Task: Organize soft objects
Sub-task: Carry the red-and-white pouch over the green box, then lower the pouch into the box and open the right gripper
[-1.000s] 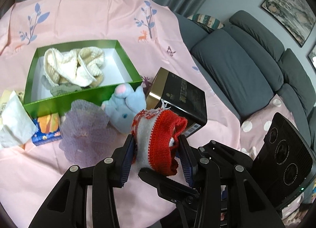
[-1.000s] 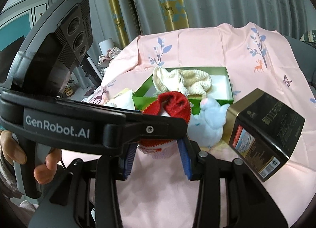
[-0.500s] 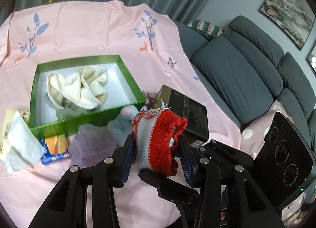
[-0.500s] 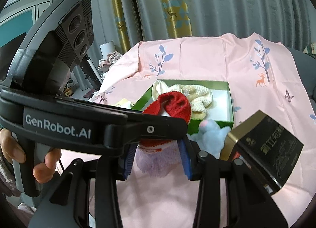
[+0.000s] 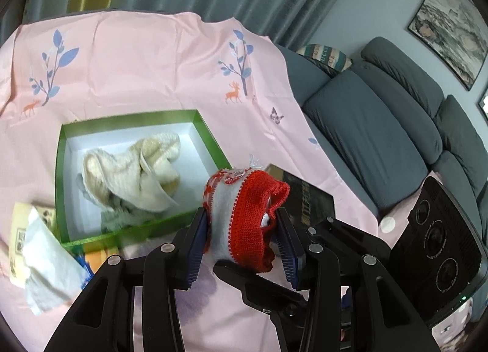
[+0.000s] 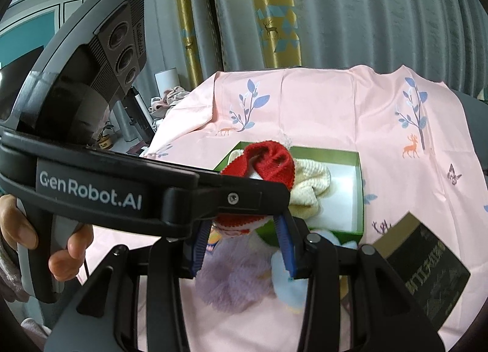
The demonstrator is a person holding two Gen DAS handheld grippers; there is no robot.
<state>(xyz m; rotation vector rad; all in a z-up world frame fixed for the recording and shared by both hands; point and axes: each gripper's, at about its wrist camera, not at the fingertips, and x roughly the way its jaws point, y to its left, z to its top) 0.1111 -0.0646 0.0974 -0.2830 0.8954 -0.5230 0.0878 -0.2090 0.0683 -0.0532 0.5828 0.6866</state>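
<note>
The left gripper (image 5: 242,240) has its jaws partly closed on a red and white knitted hat (image 5: 244,214); both blue pads press into the sides of the bunched knit, so the hat is held up off the surface, over the near edge of the green box (image 5: 134,234). From the right wrist view the same hat (image 6: 268,164) shows beyond the left gripper's black body, in front of the box's near left corner.

The right gripper (image 6: 242,249) has its jaws about equally far apart. The lower hem of the hat hangs between its pads, but the left gripper's body covers the contact, so I cannot tell whether the right jaws really grip it. A hand (image 6: 45,248) wraps the left gripper's handle at the left edge of that view.

The green box (image 6: 361,199) lies open on a pink cloth (image 5: 146,62) printed with blue trees and orange deer. Inside it lies a cream knitted piece (image 5: 134,175) over something grey-green (image 5: 114,216).

Below the right jaws lie a fluffy lilac thing (image 6: 231,281) and a pale blue plush toy (image 6: 288,288), side by side. A black and gold carton (image 6: 424,266) lies right of them, near the box's corner. Left of the box, white crumpled tissue (image 5: 45,263) rests on a yellow packet (image 5: 19,220). A grey sofa (image 5: 381,123) stands right of the cloth.
</note>
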